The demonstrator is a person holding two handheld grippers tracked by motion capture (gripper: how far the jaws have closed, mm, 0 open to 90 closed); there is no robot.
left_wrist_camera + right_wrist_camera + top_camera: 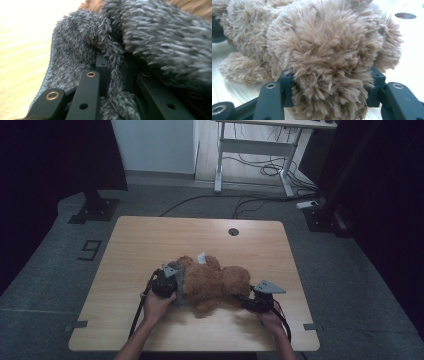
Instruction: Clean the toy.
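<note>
We see a brown teddy bear point(215, 282) lying on its side on the wooden table point(150, 245), a little toward six o'clock from the table's middle. A grey fuzzy garment point(178, 285) wraps the bear's end at nine o'clock, and a small white tag point(202, 257) sticks up from the bear at its twelve o'clock edge.

Our left gripper point(167, 282) sits at the bear's nine o'clock side, and in the left gripper view its jaws are clenched on a fold of the grey garment point(112, 82), with the fuzzy cloth pinched in the narrow slot between them and more of it bulging above.

Our right gripper point(250, 300) sits at the bear's four o'clock side. In the right gripper view its jaws grasp a rounded brown part of the bear point(329, 75), the pads pressed into the fur on both sides; we cannot tell which part it is.

A round cable hole point(233, 231) lies in the table at twelve o'clock, well apart from the bear.
</note>
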